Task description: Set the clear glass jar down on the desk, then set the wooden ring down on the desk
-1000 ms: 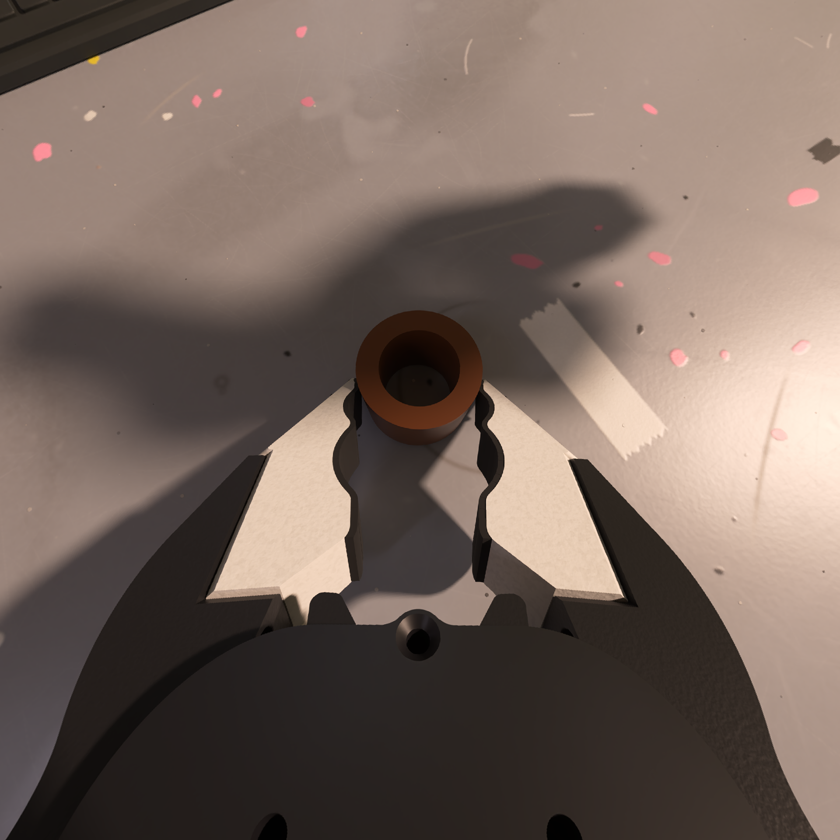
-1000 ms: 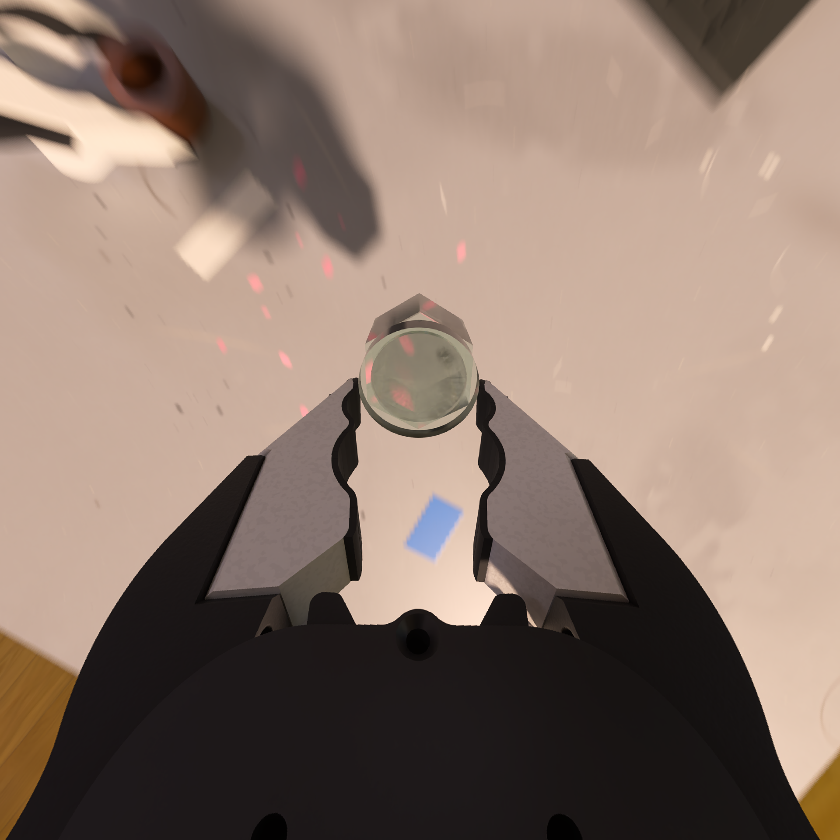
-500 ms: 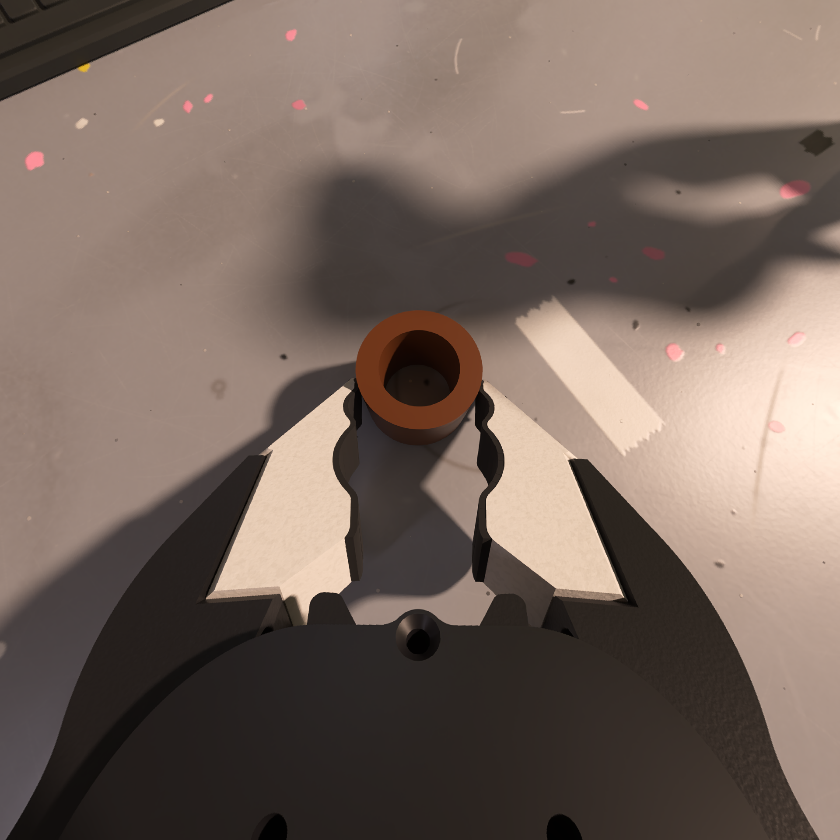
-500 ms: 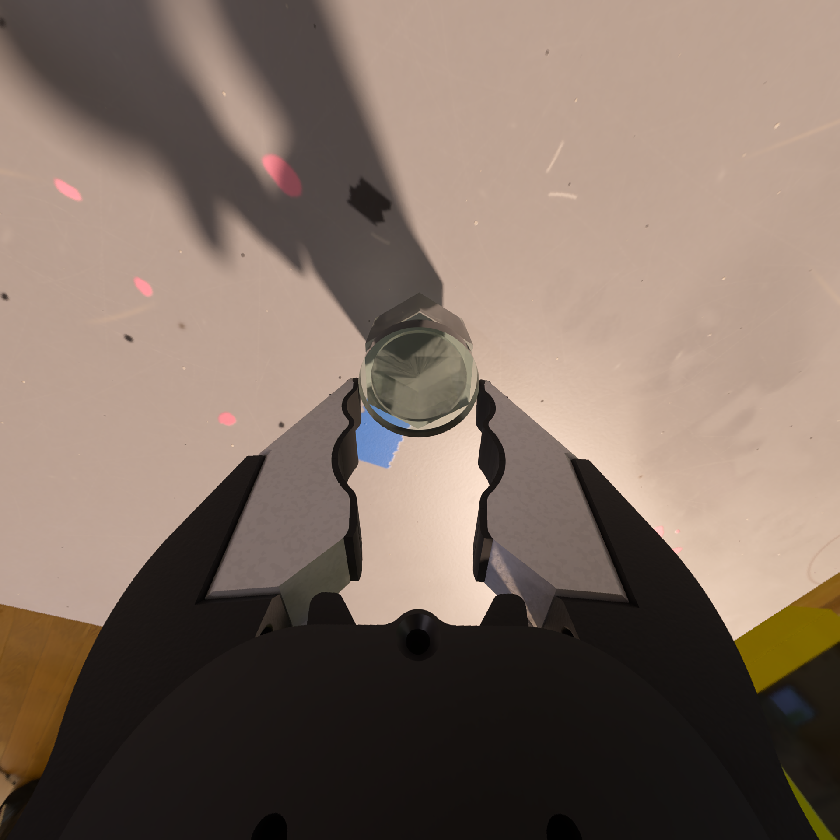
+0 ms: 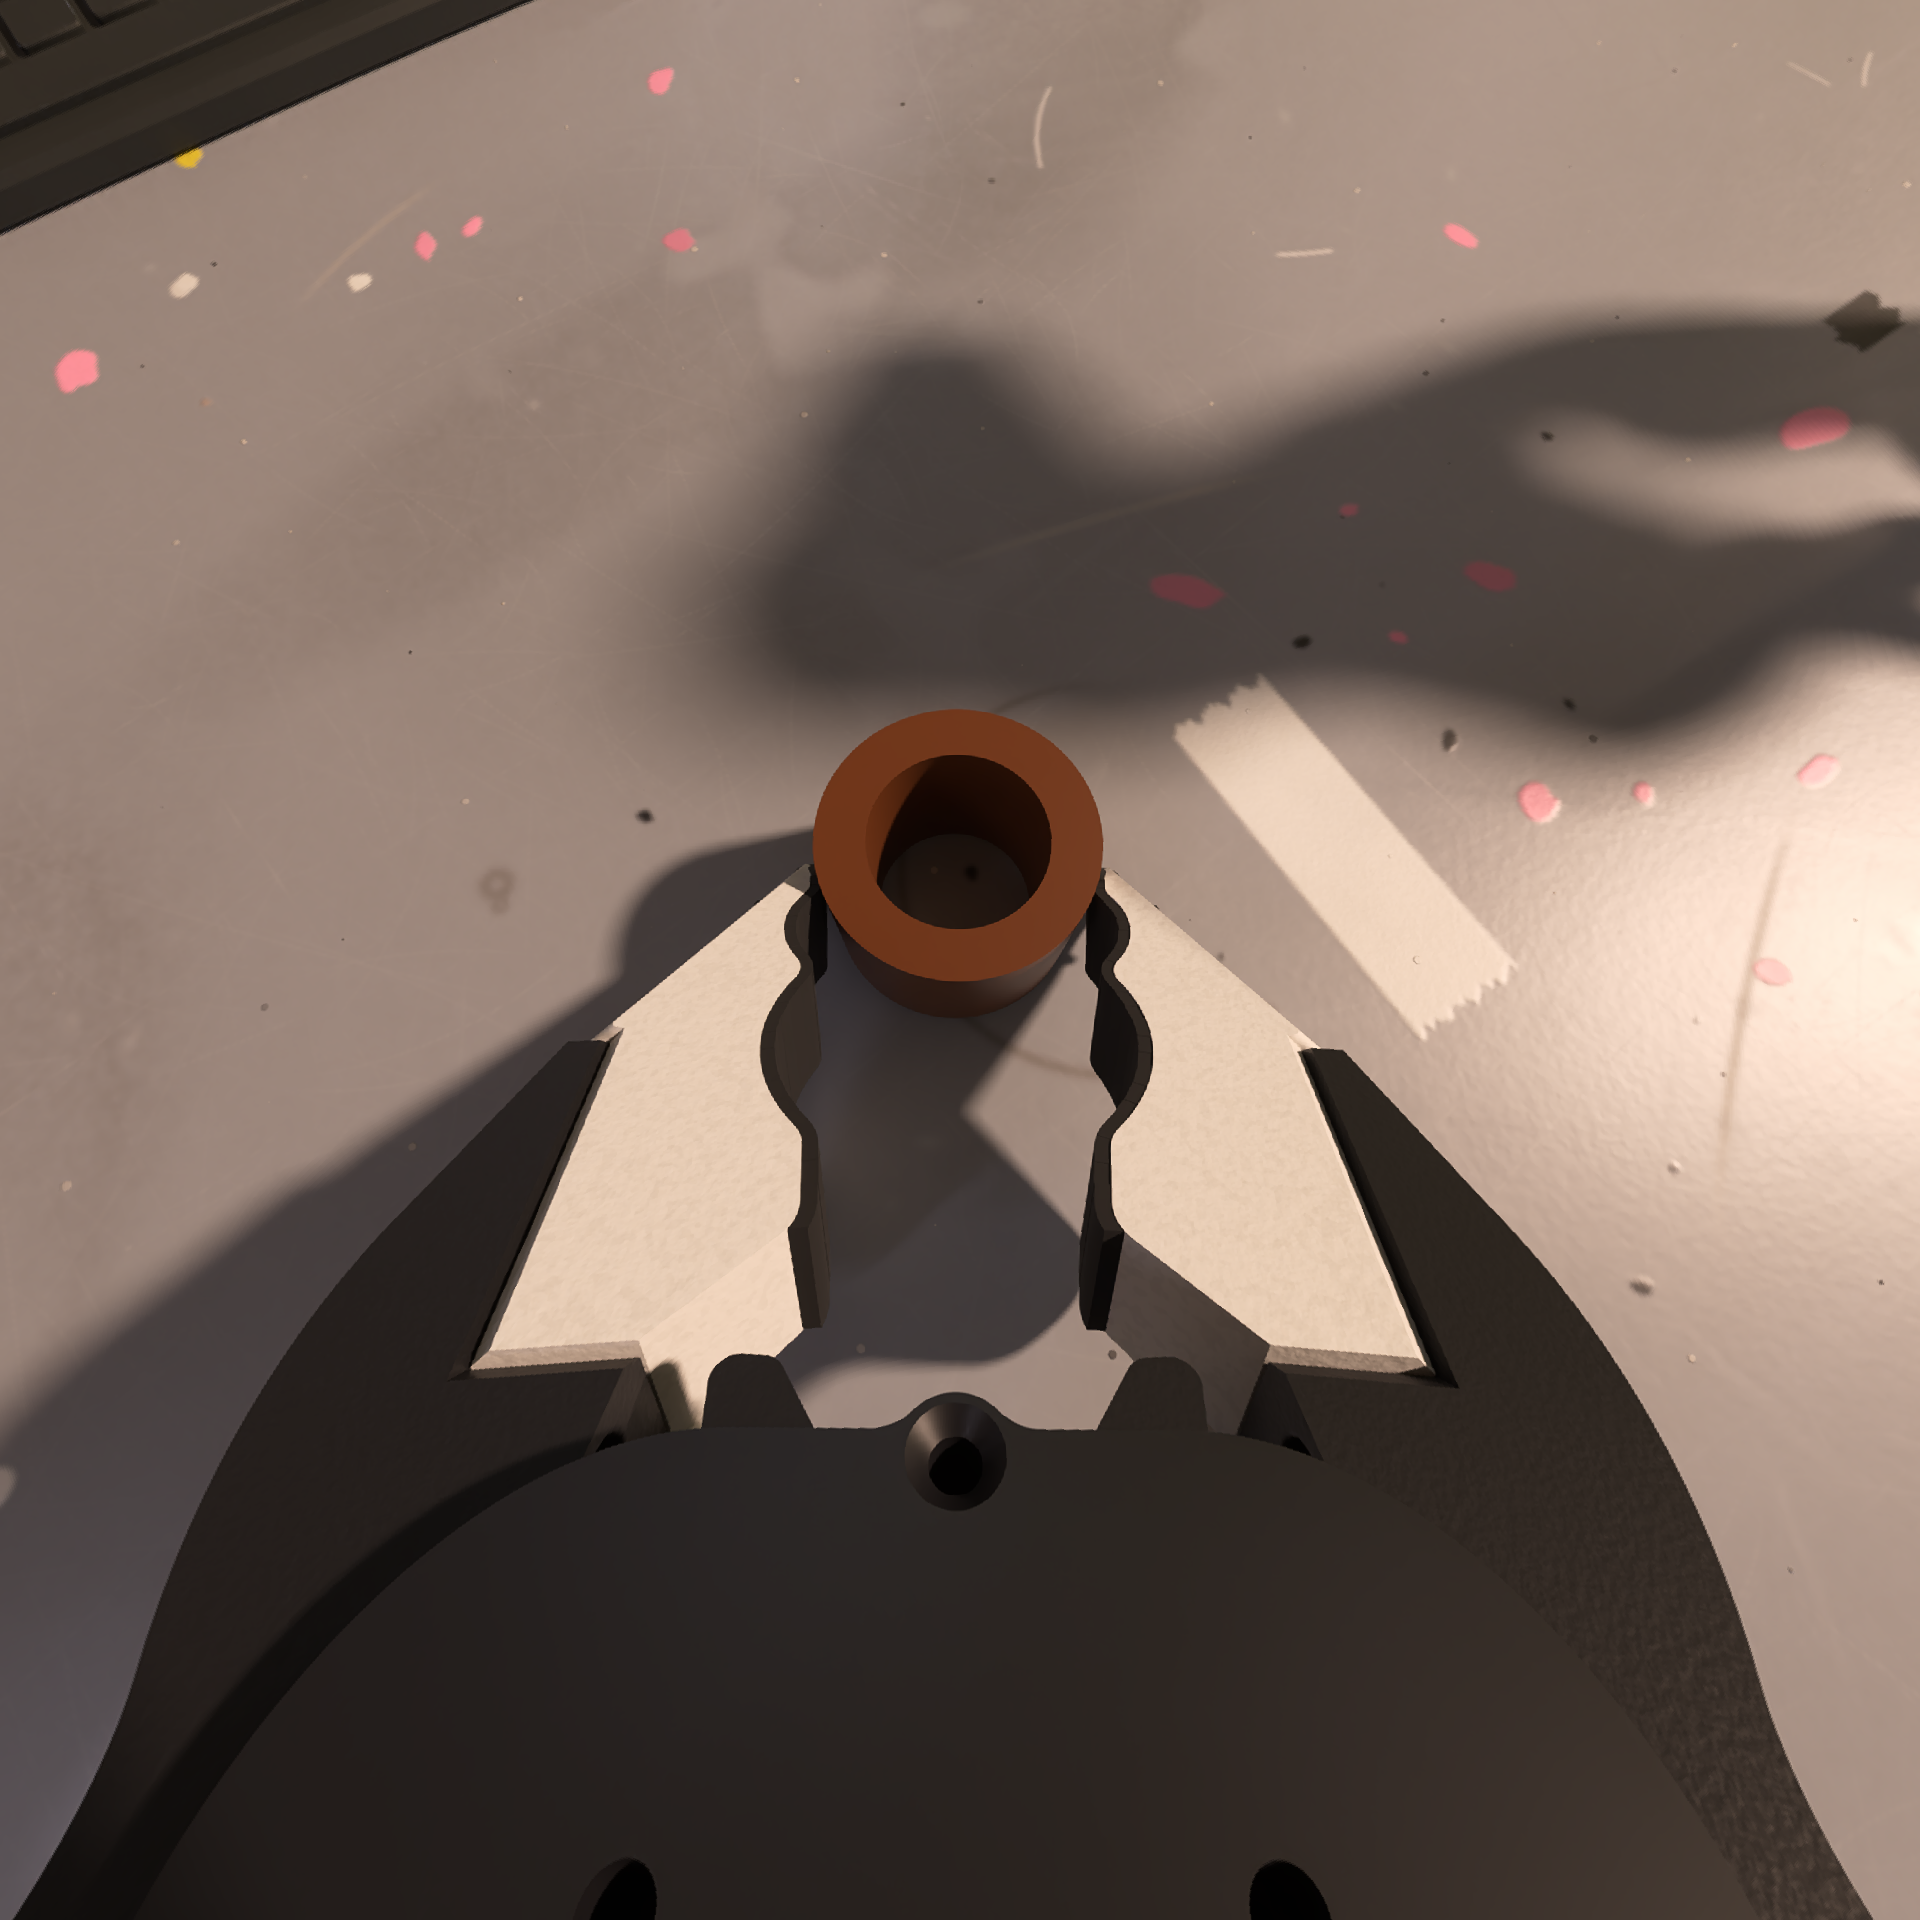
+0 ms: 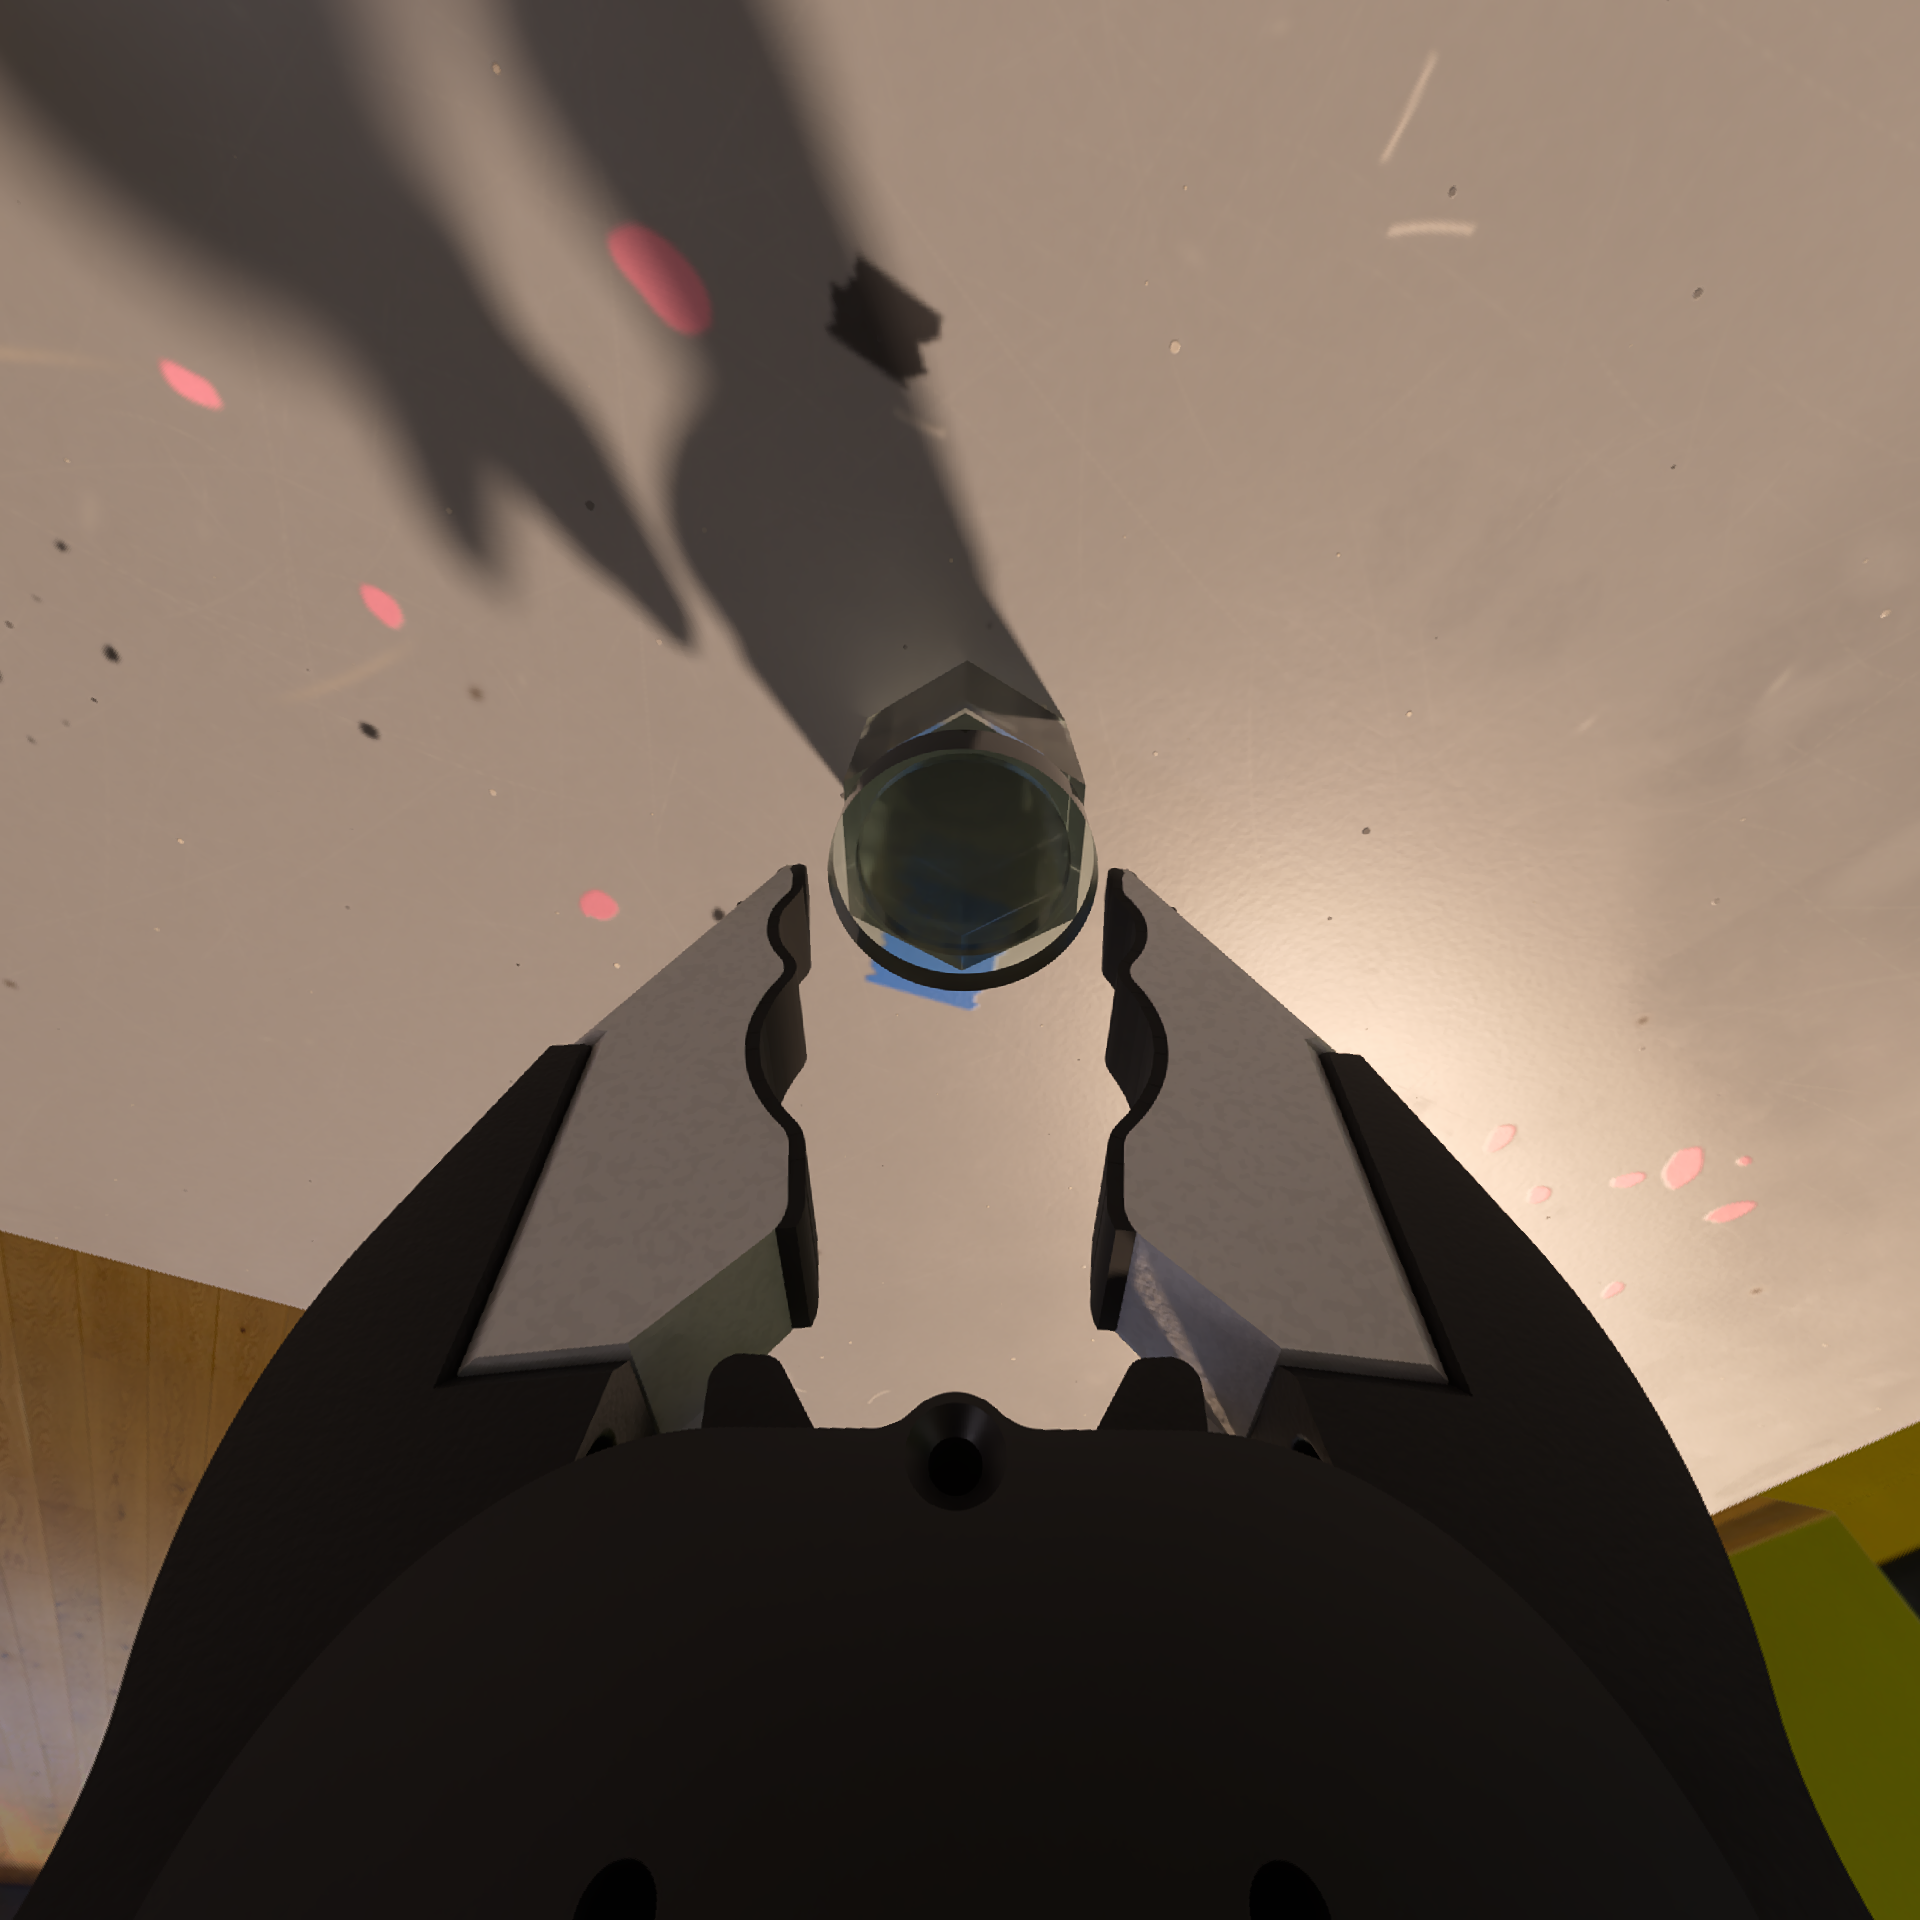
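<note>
Right wrist view: right gripper (image 6: 956, 904) parted beside clear glass jar (image 6: 961, 862) on desk (image 6: 1455, 623); left gripper (image 5: 956, 914) clamping wooden ring (image 5: 956, 847).

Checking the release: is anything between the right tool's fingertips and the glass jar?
No. In the right wrist view a thin bare gap separates each fingertip from the clear glass jar; only desk shows through.

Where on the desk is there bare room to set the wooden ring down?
Bare desk lies left of the wooden ring, between it and the black keyboard. To its right a strip of pale tape takes the room. The left tongs grip the ring.
</note>
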